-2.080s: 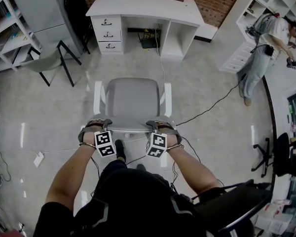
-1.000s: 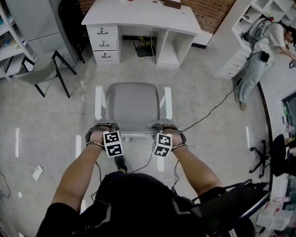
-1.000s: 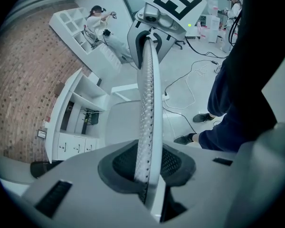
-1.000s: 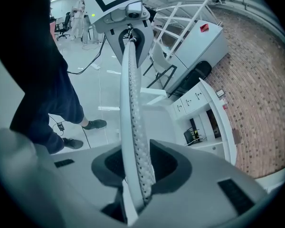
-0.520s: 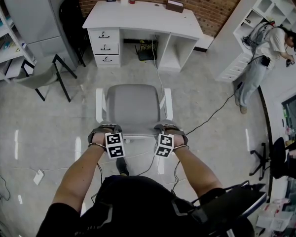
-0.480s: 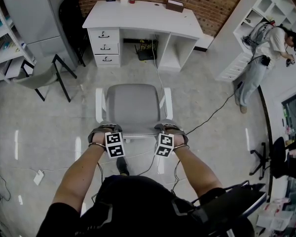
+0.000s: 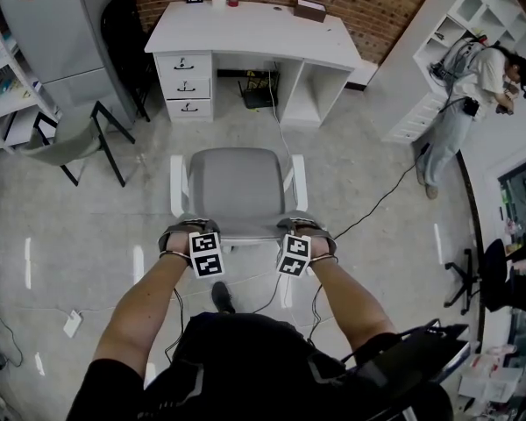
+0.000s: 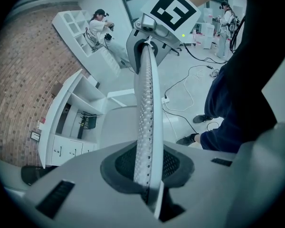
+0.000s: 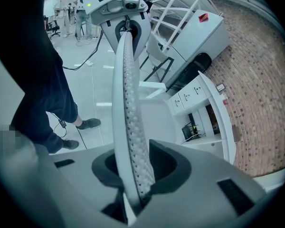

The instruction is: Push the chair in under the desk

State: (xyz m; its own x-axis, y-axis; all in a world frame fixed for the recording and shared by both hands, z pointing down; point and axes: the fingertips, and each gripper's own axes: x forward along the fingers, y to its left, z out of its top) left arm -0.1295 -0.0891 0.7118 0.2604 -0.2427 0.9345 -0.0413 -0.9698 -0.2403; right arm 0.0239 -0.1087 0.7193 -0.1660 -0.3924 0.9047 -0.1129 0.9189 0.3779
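A grey office chair [image 7: 237, 191] with white armrests faces the white desk [image 7: 254, 24], a short stretch of floor away from it. My left gripper [image 7: 188, 229] and right gripper [image 7: 296, 227] sit on the top edge of the chair's backrest, left and right. In the left gripper view the perforated backrest [image 8: 145, 103] runs between the jaws of my left gripper [image 8: 147, 175], which are closing on it. The right gripper view has the backrest [image 9: 126, 89] clamped in my right gripper [image 9: 135, 175]. The desk's knee space [image 7: 263, 82] holds a black box.
A folding chair [image 7: 70, 139] stands at the left by shelving. A cable [image 7: 368, 204] crosses the floor at the right, and a white power strip [image 7: 72, 323] lies at the left. A person [image 7: 473, 86] stands by white shelves [image 7: 456, 24]. Dark chairs [image 7: 500, 279] stand at the right.
The chair has rolled a little nearer the desk with both grippers still on its backrest. The person's foot has shifted behind it.
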